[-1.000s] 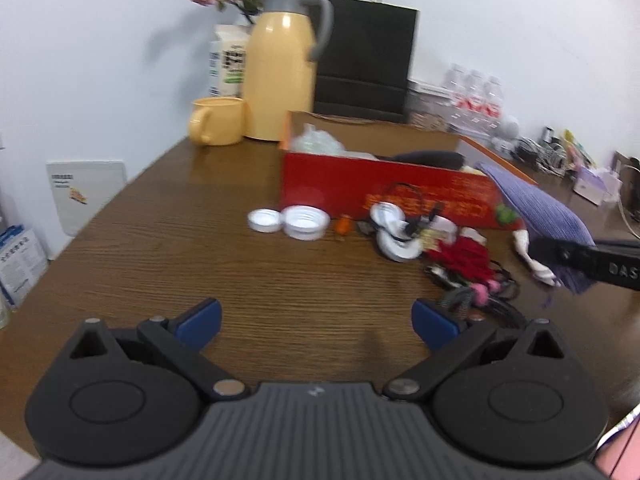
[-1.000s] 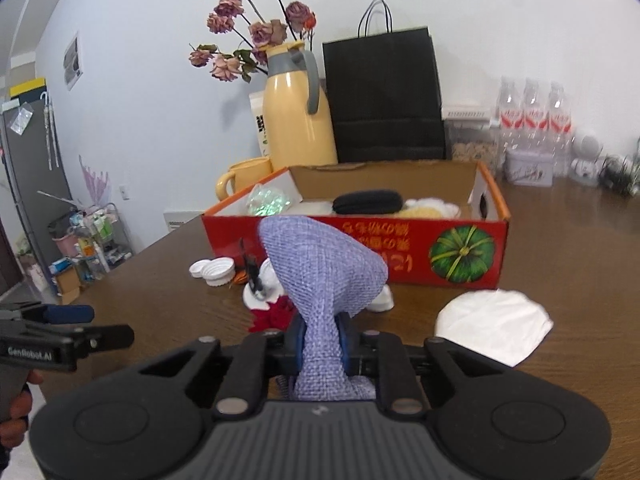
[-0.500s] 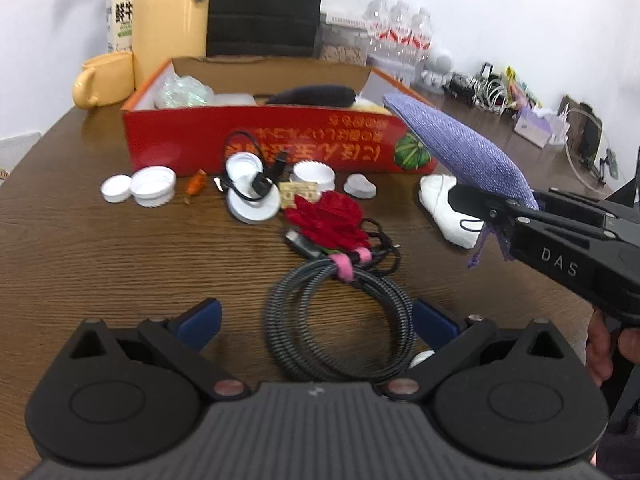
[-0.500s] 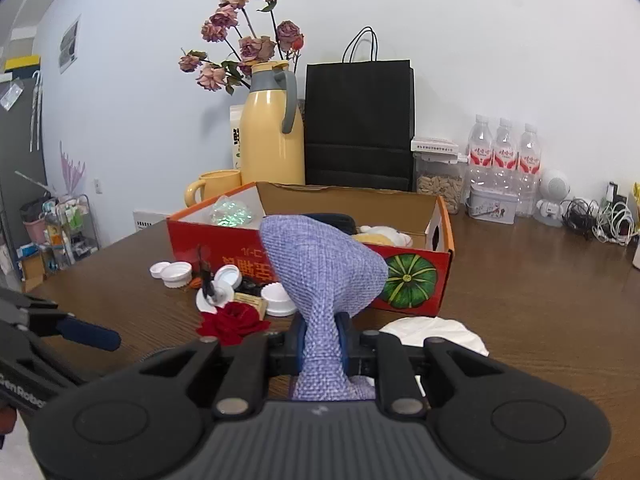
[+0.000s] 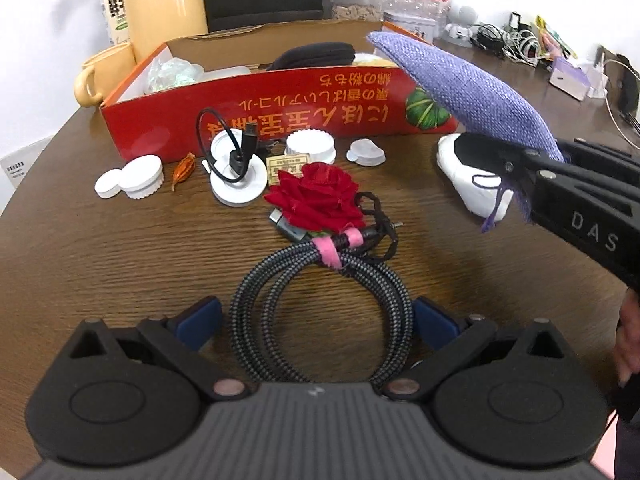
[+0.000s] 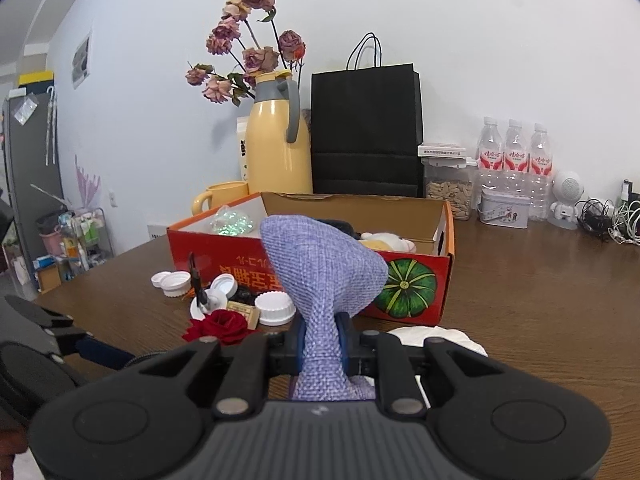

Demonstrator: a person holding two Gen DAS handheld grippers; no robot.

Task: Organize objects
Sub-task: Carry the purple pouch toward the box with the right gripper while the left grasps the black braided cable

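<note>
My right gripper (image 6: 322, 340) is shut on the neck of a purple woven pouch (image 6: 324, 268), which it holds up in front of the red cardboard box (image 6: 412, 292). From the left wrist the same pouch (image 5: 468, 92) hangs over the box's right end. My left gripper (image 5: 316, 320) is open, its blue pads either side of a coiled braided cable (image 5: 320, 304) with a pink tie. A red fabric rose (image 5: 316, 196) lies just beyond the coil. The box (image 5: 280, 112) holds a black case, a shiny green packet and a pale soft item.
White lids (image 5: 136, 178), a white charger disc with a short black cable (image 5: 236, 172), a small label and an orange scrap lie before the box. A white cloth (image 5: 472, 184) lies right. Behind stand a yellow jug (image 6: 280, 148), mug, black bag (image 6: 366, 128) and water bottles (image 6: 516, 152).
The left wrist view swung from the bare table's left side to over the coiled cable and tilted down. The right gripper drifted a little with the pouch still in its jaws.
</note>
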